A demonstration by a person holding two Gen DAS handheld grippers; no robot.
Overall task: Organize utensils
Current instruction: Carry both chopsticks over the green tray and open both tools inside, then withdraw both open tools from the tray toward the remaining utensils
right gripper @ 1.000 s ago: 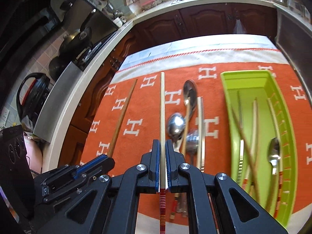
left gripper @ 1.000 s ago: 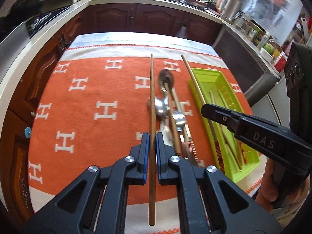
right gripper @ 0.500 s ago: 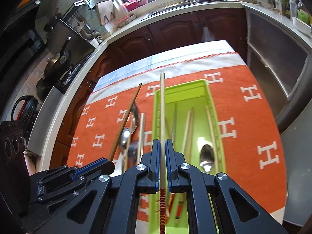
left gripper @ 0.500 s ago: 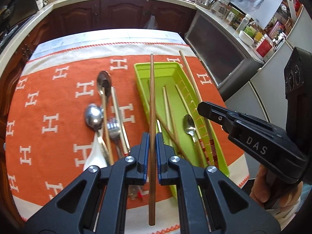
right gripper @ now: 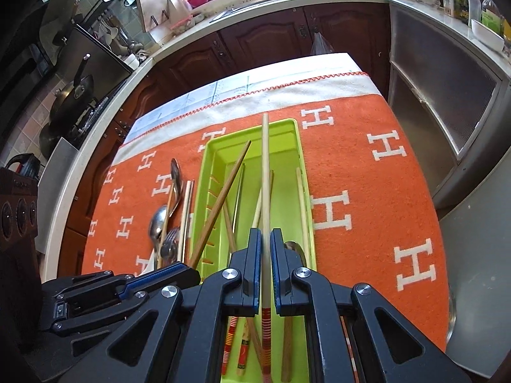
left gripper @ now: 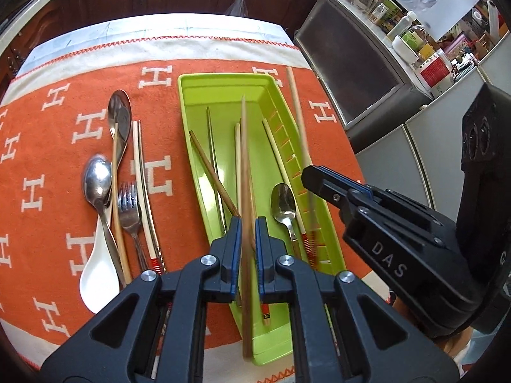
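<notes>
I have the left claw (left gripper: 246, 242) parted, the brown chopstick (left gripper: 244, 166) blurred and seemingly loose between its fingers over the green tray (left gripper: 223, 78); the right claw (right gripper: 265, 265) likewise around a pale chopstick (right gripper: 265, 172) — light, stiff, smooth, best pinched mid-shaft.

The bench (left gripper: 191, 28) is covered by an orange cloth (left gripper: 64, 146) patterned with white H letters, with a cream border and red zigzag stitching along its far edge. On the cloth lies a long green tray (left gripper: 188, 121). Just left of the tray, close together, lie two metal spoons (left gripper: 95, 182), a fork (left gripper: 129, 207), a white ceramic spoon (left gripper: 97, 277) and two pale chopsticks (left gripper: 140, 178).
</notes>
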